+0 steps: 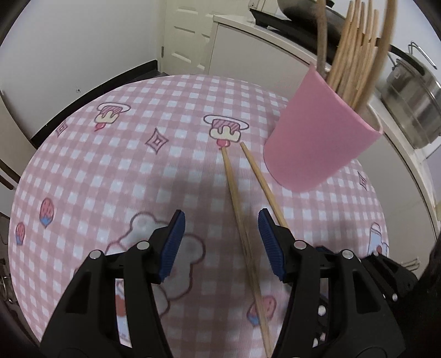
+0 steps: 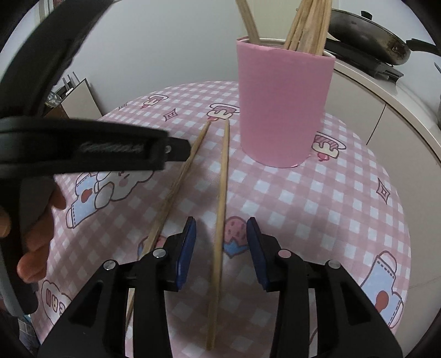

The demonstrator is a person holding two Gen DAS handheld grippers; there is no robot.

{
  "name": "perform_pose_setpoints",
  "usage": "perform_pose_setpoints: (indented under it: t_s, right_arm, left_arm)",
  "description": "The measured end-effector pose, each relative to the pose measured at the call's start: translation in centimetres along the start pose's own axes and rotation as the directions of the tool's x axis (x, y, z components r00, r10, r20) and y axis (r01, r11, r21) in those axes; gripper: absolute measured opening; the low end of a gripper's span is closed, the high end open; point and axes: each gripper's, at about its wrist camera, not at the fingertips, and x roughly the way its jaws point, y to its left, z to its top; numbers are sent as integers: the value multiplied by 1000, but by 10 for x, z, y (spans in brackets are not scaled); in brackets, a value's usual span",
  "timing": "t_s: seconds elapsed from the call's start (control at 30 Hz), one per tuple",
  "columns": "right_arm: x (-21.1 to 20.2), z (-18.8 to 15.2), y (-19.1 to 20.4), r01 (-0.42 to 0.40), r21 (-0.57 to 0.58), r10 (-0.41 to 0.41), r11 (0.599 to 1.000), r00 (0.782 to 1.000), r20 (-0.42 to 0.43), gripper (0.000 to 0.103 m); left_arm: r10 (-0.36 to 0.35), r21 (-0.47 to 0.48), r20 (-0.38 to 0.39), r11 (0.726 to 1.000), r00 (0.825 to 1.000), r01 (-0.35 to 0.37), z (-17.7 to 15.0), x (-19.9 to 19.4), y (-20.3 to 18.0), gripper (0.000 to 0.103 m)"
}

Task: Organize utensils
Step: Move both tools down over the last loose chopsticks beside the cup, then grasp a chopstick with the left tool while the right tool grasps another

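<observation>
Two chopsticks (image 2: 220,198) lie loose on the desk (image 2: 330,206), just beside the pink cup (image 2: 281,110). Right hand-held gripper (image 2: 222,242) is spread, one stick between its jaws, untouched. Left hand-held gripper (image 1: 222,239) is spread too. Risk: both closing together, sticks roll or cross.

Two chopsticks (image 2: 220,198) lie side by side on the desk (image 2: 330,206), just left of a cup (image 2: 281,110) holding more chopsticks (image 2: 308,24).

Two loose wooden chopsticks (image 2: 220,192) flat on the cloth beside an upright pink cup (image 2: 281,110) of chopsticks.
</observation>
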Motion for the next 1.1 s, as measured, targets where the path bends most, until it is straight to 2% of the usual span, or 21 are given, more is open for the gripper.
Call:
perform_pose_setpoints:
  t_s: [0.13, 0.17, 0.2, 0.23, 0.27, 0.43, 0.77, 0.93, 1.1]
  right_arm:
    - [2, 3, -5, 1, 2, -1, 1000, 1000, 6, 37]
    - [2, 4, -6, 2, 3, -2, 1000, 1000, 7, 37]
    - [3, 5, -7, 2, 6, -2, 1000, 1000, 9, 37]
    - [5, 6, -8, 3, 7, -3, 1000, 1000, 10, 37]
    - [5, 7, -10, 4, 7, -4, 1000, 1000, 11, 37]
    - [13, 19, -11, 13, 4, -13, 1000, 1000, 13, 37]
    - [29, 32, 2, 40, -33, -40, 999, 999, 14, 34]
    - [34, 34, 9, 37, -51, -37, 998, 999, 1, 8]
    - [25, 24, 16, 15, -65, -17, 998, 1000, -25, 5]
  left_arm:
    - [33, 35, -7, 999, 999, -32, 9, 11, -10, 53]
    - [48, 47, -9, 998, 999, -47, 10, 13, -12, 49]
    - [53, 53, -14, 997, 999, -52, 11, 16, -13, 40]
    - [58, 59, -24, 997, 998, -56, 12, 19, -13, 35]
    - [68, 64, -33, 996, 997, -65, 12, 23, -13, 34]
    - [121, 116, 0, 986, 993, -120, 10, 26, -14, 15]
    - [78, 157, 7, 984, 997, -78, -2, 14, 4, 8]
    - [65, 172, 8, 983, 998, -66, -14, 3, 14, 8]
    - [47, 182, 3, 982, 999, -47, -28, -9, 22, 7]
